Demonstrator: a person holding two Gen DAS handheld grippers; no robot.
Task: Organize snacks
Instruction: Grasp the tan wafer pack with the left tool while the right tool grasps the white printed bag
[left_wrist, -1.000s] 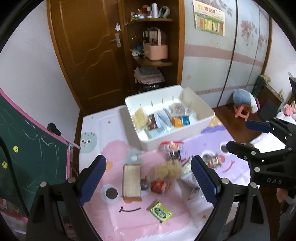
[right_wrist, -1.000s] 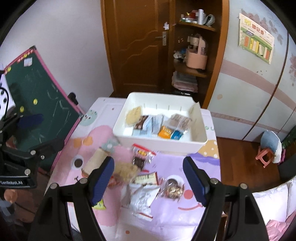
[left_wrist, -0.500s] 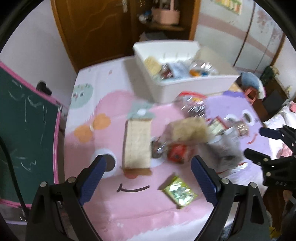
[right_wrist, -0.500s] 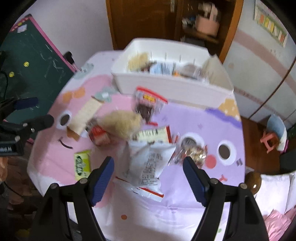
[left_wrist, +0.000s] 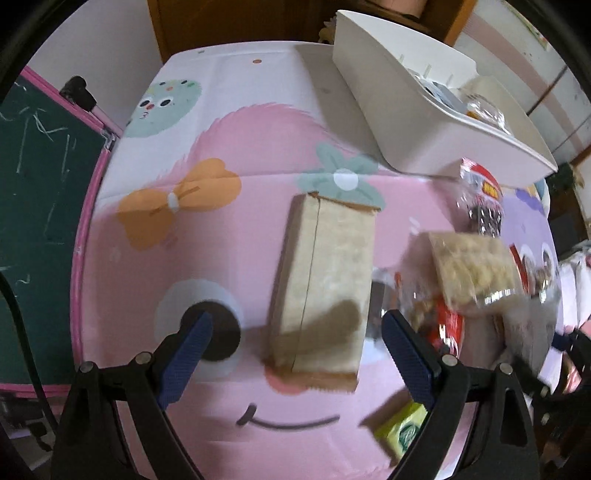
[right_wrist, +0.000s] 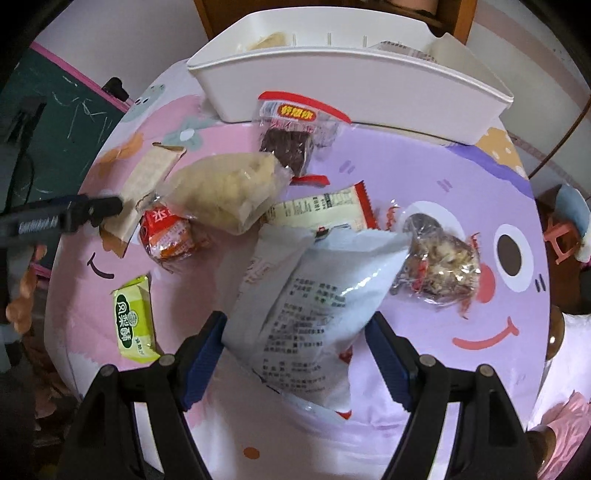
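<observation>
1. My right tool hangs wide apart over the white printed bag; the bag's lower end lies between the pads, apparently ungripped.
2. My left tool is also wide, holding nothing, straddling the near end of the long brown wafer pack on the table.
3. Still loose around them: a green pineapple cake, a red wrapper, a puffed-snack bag, a nut packet and a dark jerky pack.
4. Farthest, the white bin already holds several snacks, so I judge the sorting partly done, with most of the pile left.
</observation>
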